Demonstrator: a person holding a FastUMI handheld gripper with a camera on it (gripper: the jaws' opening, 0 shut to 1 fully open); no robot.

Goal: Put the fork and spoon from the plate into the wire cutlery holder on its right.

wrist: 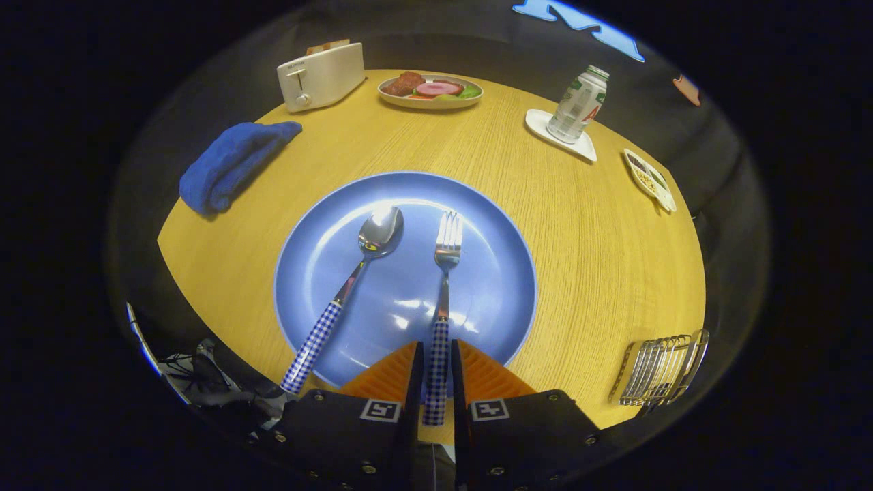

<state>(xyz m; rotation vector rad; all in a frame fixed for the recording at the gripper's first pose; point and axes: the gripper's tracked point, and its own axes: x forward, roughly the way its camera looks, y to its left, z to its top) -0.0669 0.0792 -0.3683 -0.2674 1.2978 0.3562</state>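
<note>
A blue plate (508, 273) lies on the round wooden table (600, 239) just ahead of my fingers. On it, side by side, lie a spoon (354, 276) to the left and a fork (447, 249) to the right, both with blue-and-white checked handles. My gripper (436, 344) is at the plate's near rim, and its two fingers press on either side of the fork's handle. The fork's tines point away from me and look to rest on the plate. The wire cutlery holder (661, 372) stands to the right of the plate, near the table's edge.
Beyond the plate stand a white toaster (320, 73), a dish of food (431, 90) and a bottle (578, 103) on a white coaster (586, 149). A folded blue cloth (228, 164) lies at the far left. A small snack dish (651, 179) sits at the far right.
</note>
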